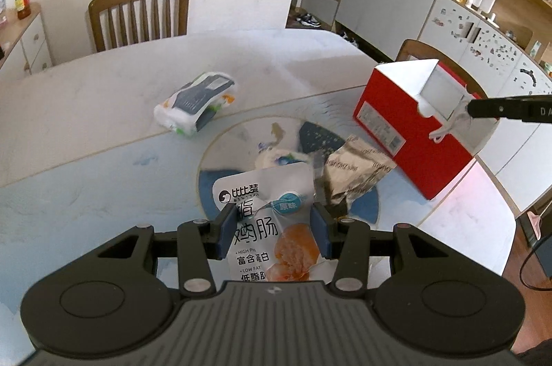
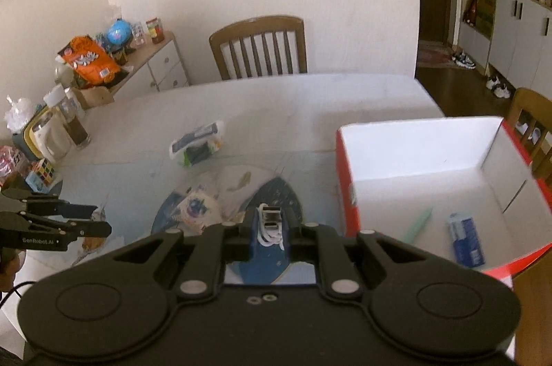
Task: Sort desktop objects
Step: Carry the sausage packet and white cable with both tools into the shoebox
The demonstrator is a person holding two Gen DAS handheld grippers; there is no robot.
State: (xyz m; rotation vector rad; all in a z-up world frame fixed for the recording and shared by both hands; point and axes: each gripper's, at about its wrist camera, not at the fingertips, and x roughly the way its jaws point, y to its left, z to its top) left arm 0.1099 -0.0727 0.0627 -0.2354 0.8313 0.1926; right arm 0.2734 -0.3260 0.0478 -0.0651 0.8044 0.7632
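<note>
My left gripper (image 1: 275, 228) is shut on a white snack pouch (image 1: 272, 193) with orange food printed on it, held above the table's round blue mat (image 1: 210, 186). My right gripper (image 2: 270, 224) is shut on a coiled white USB cable (image 2: 269, 228). In the left wrist view that gripper (image 1: 470, 109) reaches in from the right, with the cable (image 1: 446, 126) dangling over the red box (image 1: 407, 138). The box (image 2: 348, 179) is open and white inside, and holds a blue packet (image 2: 465, 241) and a green stick (image 2: 418, 223). My left gripper (image 2: 100, 220) shows at the left edge.
A tissue pack (image 1: 196, 103) lies on the white table (image 1: 86, 110). A silver foil wrapper (image 1: 355, 169) and a crumpled white packet (image 2: 198, 210) rest on the mat. Bottles (image 2: 65, 124) and a puzzle cube (image 2: 43, 176) crowd the left edge. A wooden chair (image 2: 258, 45) stands behind.
</note>
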